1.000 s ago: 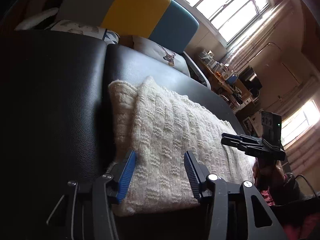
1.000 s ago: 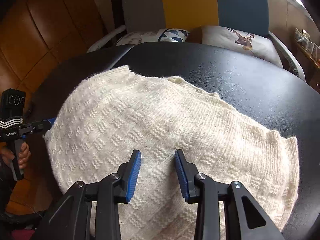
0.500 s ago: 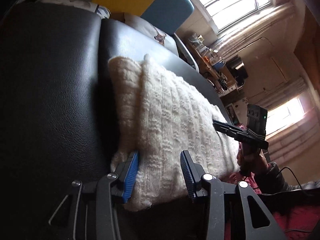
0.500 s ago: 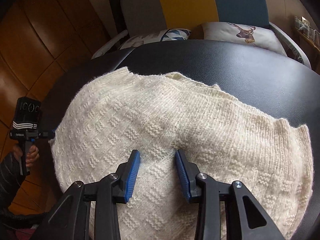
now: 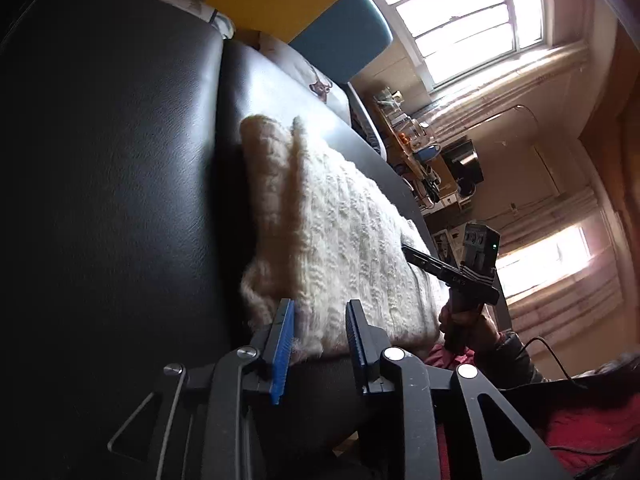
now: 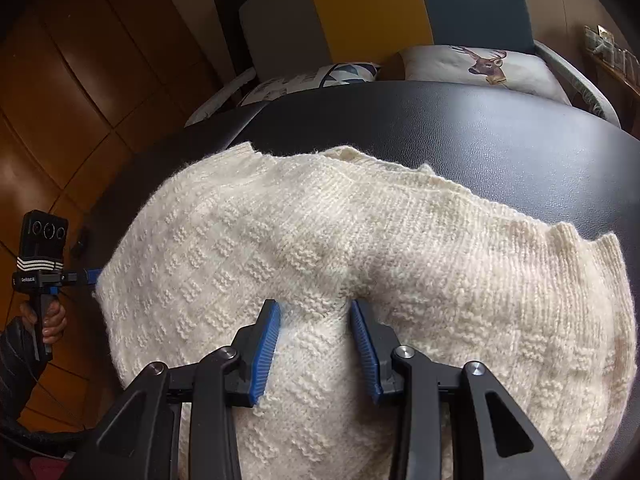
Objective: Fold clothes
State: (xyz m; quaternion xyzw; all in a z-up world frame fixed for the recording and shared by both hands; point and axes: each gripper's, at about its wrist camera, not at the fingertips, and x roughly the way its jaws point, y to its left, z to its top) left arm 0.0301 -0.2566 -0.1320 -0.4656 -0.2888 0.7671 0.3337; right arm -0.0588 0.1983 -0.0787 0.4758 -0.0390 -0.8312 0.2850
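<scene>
Sweater (image 6: 340,248), cream knit, lies folded on the black cushion (image 6: 500,128). Left gripper (image 5: 318,312) has come closer to its near edge; both grippers' jaws, right gripper's (image 6: 316,312) included, are open, holding nothing.

Black leather surface (image 6: 500,128), grey-yellow-teal sofa (image 6: 360,12) behind with deer cushion (image 6: 480,65), wood panel wall (image 6: 80,80) on one side, bright windows (image 5: 460,12), cluttered shelf (image 5: 420,152), beige curtains (image 5: 560,300)
</scene>
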